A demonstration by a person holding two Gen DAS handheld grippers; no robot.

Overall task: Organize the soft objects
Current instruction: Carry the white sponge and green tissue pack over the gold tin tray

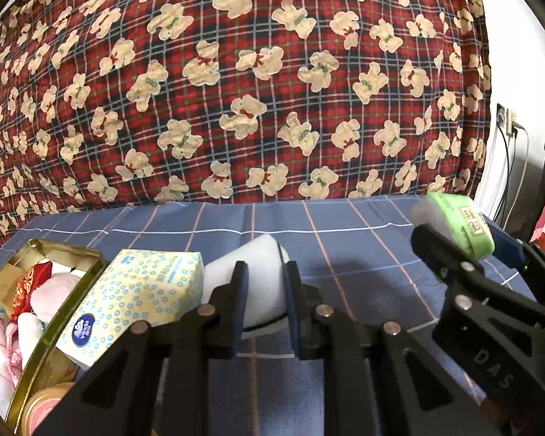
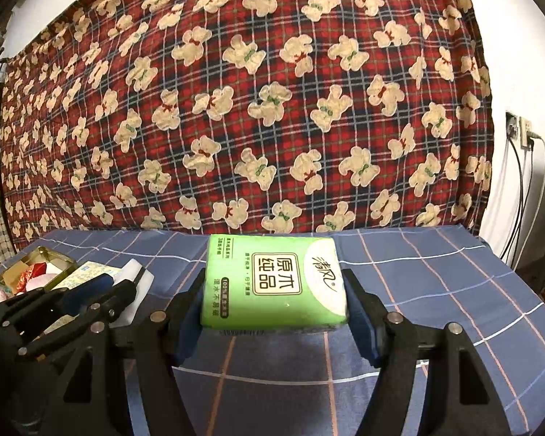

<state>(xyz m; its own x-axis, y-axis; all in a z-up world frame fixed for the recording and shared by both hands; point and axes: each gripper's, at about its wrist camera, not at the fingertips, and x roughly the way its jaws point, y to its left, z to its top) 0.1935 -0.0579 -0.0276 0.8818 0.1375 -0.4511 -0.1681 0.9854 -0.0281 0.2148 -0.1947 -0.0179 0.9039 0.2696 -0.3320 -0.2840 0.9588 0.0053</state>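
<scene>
A white foam block (image 1: 259,250) sits squeezed between the blue pads of my left gripper (image 1: 265,267), which is shut on it just above the blue checked cloth (image 1: 345,225). The right wrist view shows that block (image 2: 143,272) and the left gripper (image 2: 125,287) at the lower left. My right gripper (image 2: 274,290) is shut on a green tissue pack (image 2: 272,254), with one pad pressed against each side. The pack is held flat with its printed face up. From the left wrist view the pack (image 1: 457,218) hangs at the right in the right gripper (image 1: 467,241), above the cloth.
A gold tin (image 1: 54,330) at the left holds pink, red and white soft items. A yellow dotted tissue pack (image 1: 138,298) leans on its rim, beside the foam block. A red plaid quilt with bears (image 1: 258,83) rises behind. A wall socket with cables (image 2: 523,134) is at the right.
</scene>
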